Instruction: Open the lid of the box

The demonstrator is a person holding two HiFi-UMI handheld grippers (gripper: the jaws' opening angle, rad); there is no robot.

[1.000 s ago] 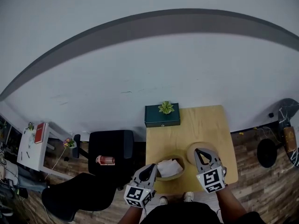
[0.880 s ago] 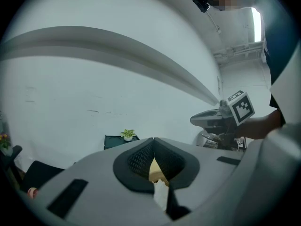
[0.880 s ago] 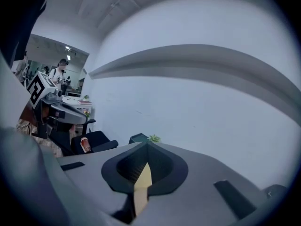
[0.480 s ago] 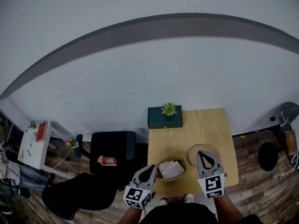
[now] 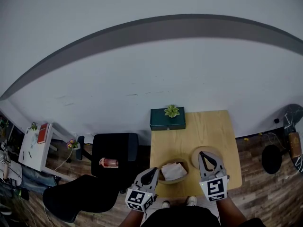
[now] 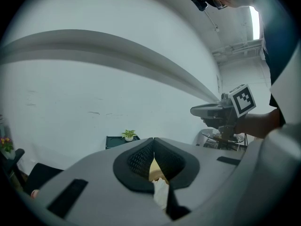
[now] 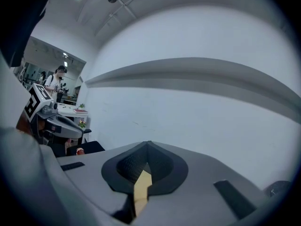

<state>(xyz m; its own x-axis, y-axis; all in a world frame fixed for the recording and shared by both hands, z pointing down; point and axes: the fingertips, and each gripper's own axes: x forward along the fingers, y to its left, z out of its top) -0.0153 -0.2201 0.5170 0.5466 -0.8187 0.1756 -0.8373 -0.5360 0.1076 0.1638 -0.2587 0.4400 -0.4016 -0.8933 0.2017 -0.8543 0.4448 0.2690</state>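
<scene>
- The round box (image 5: 176, 180) sits open near the front edge of the table (image 5: 208, 131), close in front of me. Crumpled white paper (image 5: 173, 170) shows inside it, and nothing covers its mouth.
- The lid (image 5: 218, 153) is off and lies just to the right of the box, beside it and clear of its rim. I judge the opening itself as done.
- My right gripper (image 5: 204, 154) is closed tight on the lid. In the right gripper view a thin tan edge runs up between the pads, so I have it pinched by its rim. From the head view I cannot tell whether the lid rests on the table or hangs just above it.
- My left gripper (image 5: 154, 171) has its tips at the box's left wall. Its jaws are drawn together, with a wedge of tan wood and a scrap of the white paper showing between the pads. I take that as a grip on the rim that steadies the box.
- As I read it, what remains is small: make sure the lid is settled flat on the table away from the box, then let go with both hands.
- A green case (image 5: 167, 119) with a little plant (image 5: 171, 111) on top stands at the far left corner of the table, well apart from both grippers. It plays no part here.
</scene>
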